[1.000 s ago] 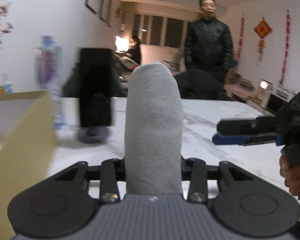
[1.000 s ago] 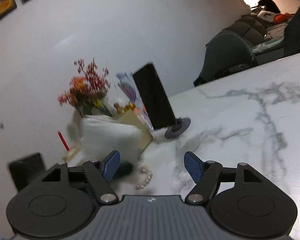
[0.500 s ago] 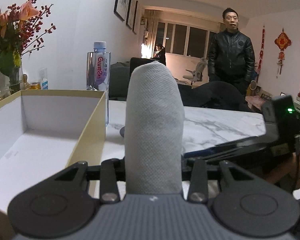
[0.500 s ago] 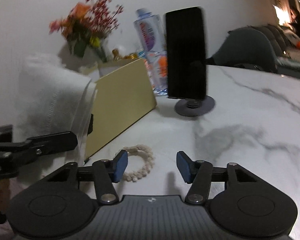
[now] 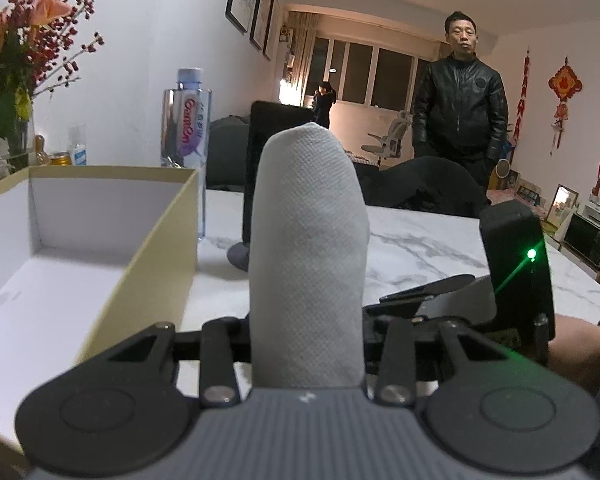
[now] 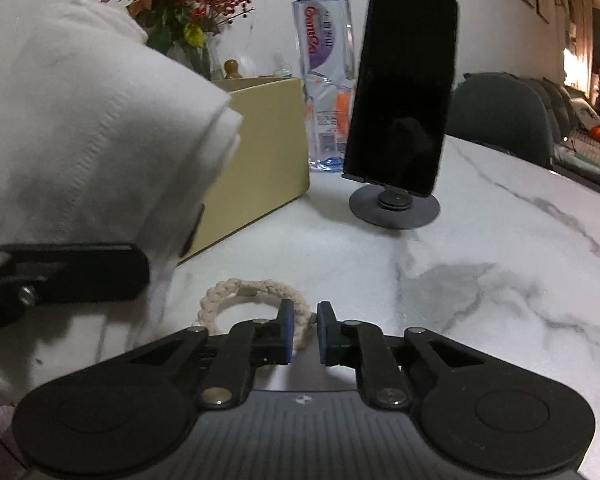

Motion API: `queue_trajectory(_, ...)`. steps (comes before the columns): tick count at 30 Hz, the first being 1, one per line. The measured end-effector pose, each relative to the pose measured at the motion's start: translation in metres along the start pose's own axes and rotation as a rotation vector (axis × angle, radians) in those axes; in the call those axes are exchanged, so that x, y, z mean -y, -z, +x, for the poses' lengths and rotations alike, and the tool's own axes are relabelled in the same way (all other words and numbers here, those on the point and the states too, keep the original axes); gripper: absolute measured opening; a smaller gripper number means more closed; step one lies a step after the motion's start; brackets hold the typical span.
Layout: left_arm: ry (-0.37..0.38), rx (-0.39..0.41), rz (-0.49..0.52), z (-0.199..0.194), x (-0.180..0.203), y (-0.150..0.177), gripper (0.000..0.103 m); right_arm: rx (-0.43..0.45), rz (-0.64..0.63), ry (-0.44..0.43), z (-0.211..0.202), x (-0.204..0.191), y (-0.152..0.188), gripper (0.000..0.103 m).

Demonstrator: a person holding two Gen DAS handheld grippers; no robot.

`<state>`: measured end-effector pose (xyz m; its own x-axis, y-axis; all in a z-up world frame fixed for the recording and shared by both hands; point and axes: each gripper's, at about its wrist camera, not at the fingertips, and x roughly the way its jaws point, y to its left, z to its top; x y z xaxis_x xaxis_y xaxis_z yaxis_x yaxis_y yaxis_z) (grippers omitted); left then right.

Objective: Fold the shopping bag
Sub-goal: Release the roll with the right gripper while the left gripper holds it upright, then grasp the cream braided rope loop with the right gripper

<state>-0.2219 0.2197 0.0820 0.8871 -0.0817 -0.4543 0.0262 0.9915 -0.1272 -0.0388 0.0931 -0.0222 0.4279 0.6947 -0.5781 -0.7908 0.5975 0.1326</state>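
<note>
A folded white fabric shopping bag (image 5: 308,240) stands up from my left gripper (image 5: 306,332), which is shut on it; the fabric hides the fingertips. In the right wrist view the same bag (image 6: 80,120) bulges at the left above a black left finger (image 6: 80,276). The bag's braided cream rope handle (image 6: 236,296) lies looped on the marble table (image 6: 460,280). My right gripper (image 6: 303,332) sits low over it, its blue pads (image 6: 286,336) drawn close with a bit of rope in the narrow gap. The right gripper's black body (image 5: 512,264), held by a hand, shows at the right.
An open tan box (image 5: 156,264) with a white inside stands at the left. A water bottle (image 6: 324,80) and a dark phone on a round stand (image 6: 400,92) stand behind it. Flowers (image 5: 20,40) fill the far left. A person in a black jacket (image 5: 460,112) stands beyond the table.
My right gripper has swung toward the rope handle and its pads have drawn from wide apart to nearly together. The left gripper has moved beside the box, still holding the bag.
</note>
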Motion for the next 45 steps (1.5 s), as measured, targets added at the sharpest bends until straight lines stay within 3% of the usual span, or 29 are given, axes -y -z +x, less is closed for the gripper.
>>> queue_trajectory(10, 0.084, -0.051, 0.046, 0.037, 0.035, -0.004, 0.037, -0.014, 0.062, 0.125, -0.043, 0.057, 0.019, 0.012)
queue_trajectory(19, 0.211, -0.118, 0.119, 0.084, 0.09, -0.001, 0.037, -0.01, 0.176, 0.26, -0.102, 0.122, 0.052, 0.012)
queue_trajectory(26, 0.278, -0.146, 0.162, 0.107, 0.127, 0.004, 0.037, -0.007, 0.235, 0.334, -0.153, 0.149, 0.075, 0.012)
queue_trajectory(34, 0.323, -0.176, 0.179, 0.123, 0.15, 0.009, 0.037, -0.016, 0.281, 0.36, -0.179, 0.17, 0.089, 0.013)
queue_trajectory(38, 0.331, -0.184, 0.167, 0.127, 0.151, 0.009, 0.037, 0.004, 0.283, 0.352, -0.189, 0.169, 0.092, 0.019)
queue_trajectory(45, 0.342, -0.194, 0.134, 0.133, 0.147, 0.009, 0.037, 0.05, 0.228, 0.324, -0.203, 0.154, 0.091, 0.023)
